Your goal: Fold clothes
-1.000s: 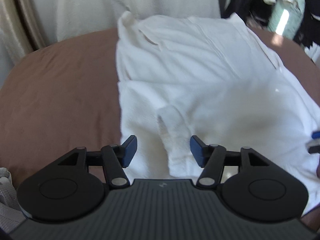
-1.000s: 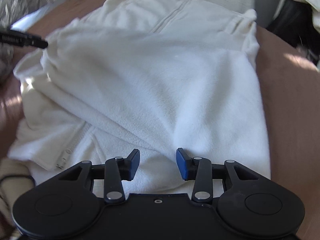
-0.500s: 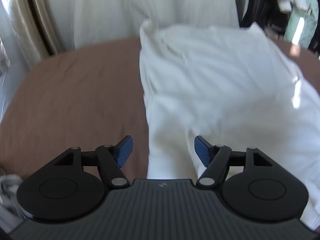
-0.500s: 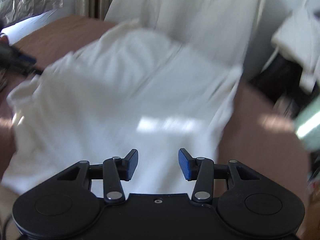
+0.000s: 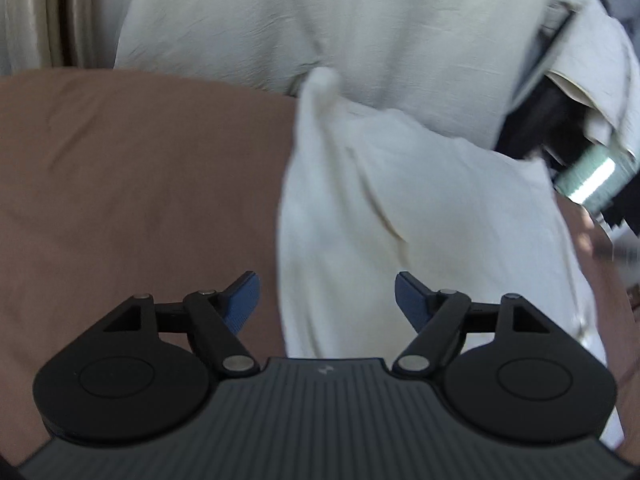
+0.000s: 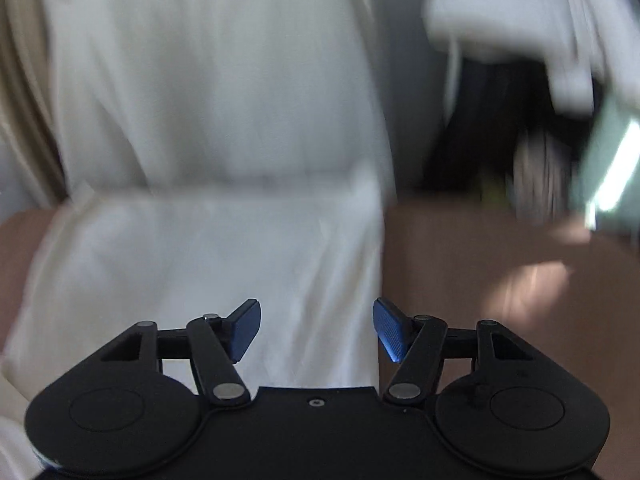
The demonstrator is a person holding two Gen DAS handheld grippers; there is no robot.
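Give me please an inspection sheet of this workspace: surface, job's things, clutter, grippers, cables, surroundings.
Surface: brown bed cover, lightly creased.
Job's things: white garment lying folded on the cover; views blurred, details unclear.
Clutter: heap of pale and dark clothes at the far right edge.
Grippers: left gripper open, empty, over the garment's left edge; right gripper open, empty, over its right part.
Cables: nothing seen.
Surroundings: cream fabric hanging behind the bed; beige curtain at far left.
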